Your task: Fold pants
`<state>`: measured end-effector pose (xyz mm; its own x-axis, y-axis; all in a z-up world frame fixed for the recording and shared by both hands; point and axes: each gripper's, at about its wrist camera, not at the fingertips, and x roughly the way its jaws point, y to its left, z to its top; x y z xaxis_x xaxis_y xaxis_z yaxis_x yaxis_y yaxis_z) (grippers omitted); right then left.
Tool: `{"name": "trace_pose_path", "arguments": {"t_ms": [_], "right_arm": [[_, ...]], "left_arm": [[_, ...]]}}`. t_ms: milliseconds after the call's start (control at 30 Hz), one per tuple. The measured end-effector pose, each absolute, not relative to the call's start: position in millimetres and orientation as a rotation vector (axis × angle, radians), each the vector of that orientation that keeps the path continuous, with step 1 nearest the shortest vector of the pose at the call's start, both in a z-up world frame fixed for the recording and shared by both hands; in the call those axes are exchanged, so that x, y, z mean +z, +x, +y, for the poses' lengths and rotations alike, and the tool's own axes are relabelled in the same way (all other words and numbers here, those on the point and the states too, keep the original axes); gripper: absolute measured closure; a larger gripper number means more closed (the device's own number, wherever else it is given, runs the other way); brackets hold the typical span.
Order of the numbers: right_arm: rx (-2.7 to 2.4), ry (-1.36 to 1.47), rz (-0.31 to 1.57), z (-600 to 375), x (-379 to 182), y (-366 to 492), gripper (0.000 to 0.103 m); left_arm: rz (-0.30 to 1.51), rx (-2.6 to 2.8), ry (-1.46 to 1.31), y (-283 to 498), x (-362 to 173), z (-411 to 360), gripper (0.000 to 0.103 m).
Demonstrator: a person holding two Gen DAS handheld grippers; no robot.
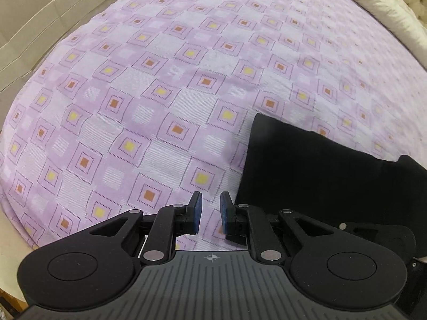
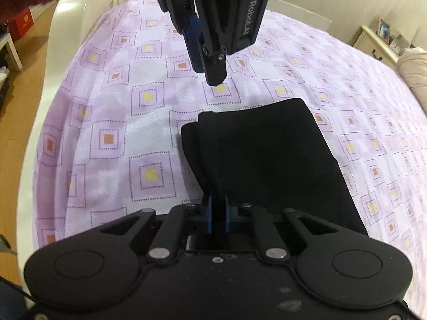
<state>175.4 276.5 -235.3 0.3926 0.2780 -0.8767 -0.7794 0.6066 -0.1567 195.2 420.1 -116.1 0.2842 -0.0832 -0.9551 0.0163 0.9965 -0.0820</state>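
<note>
Item: black pants (image 2: 267,160), folded, on the purple checked bedsheet (image 1: 133,106); near end hidden under my right gripper (image 2: 216,213), fold layers hard to separate. My right jaws are pinched on the pants' near left edge. My left gripper (image 1: 210,210): narrow gap, empty, above sheet, pants just to its right.

Folded pants (image 2: 264,157) lying on the bedsheet (image 2: 112,122), right gripper (image 2: 217,213) at their near edge, left gripper (image 2: 210,64) hanging above the sheet just beyond their far edge, pillow (image 1: 379,8) at the bed's far right
</note>
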Motion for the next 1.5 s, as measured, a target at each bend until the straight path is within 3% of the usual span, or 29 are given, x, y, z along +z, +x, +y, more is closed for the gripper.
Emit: {"name": "trace_pose_path", "arguments": {"t_ms": [267,333,400,900,1067,1367,1500], "right_arm": [[0.860,-0.675,0.891,296.3,-235.1,159.3,0.095],[0.854,-0.680,0.881,295.9,-234.8,159.1,0.084],[0.835,-0.680,0.858,290.2,-228.5,154.2,0.063],[0.198,-0.331,0.932,46.3,-148.7,136.0,0.062],[0.144,-0.350,0.918,-7.2,-150.7,156.9,0.062],[0.334,-0.320,1.086,-38.0,-199.5,208.1,0.062],[0.491,-0.280,1.078,-31.8,-191.5,196.4,0.066]], "left_arm": [[1.252,-0.182,-0.026,209.5,-115.9,388.5,0.089],[1.262,-0.203,-0.001,213.3,-120.6,377.1,0.089],[1.267,-0.227,0.003,216.3,-123.6,366.6,0.089],[1.281,-0.499,0.099,200.9,-142.5,211.9,0.089],[1.334,-0.448,0.147,193.1,-179.7,193.6,0.089],[1.325,-0.366,0.141,185.0,-176.9,189.0,0.088],[1.318,-0.340,0.165,181.5,-174.9,182.7,0.089]]}}
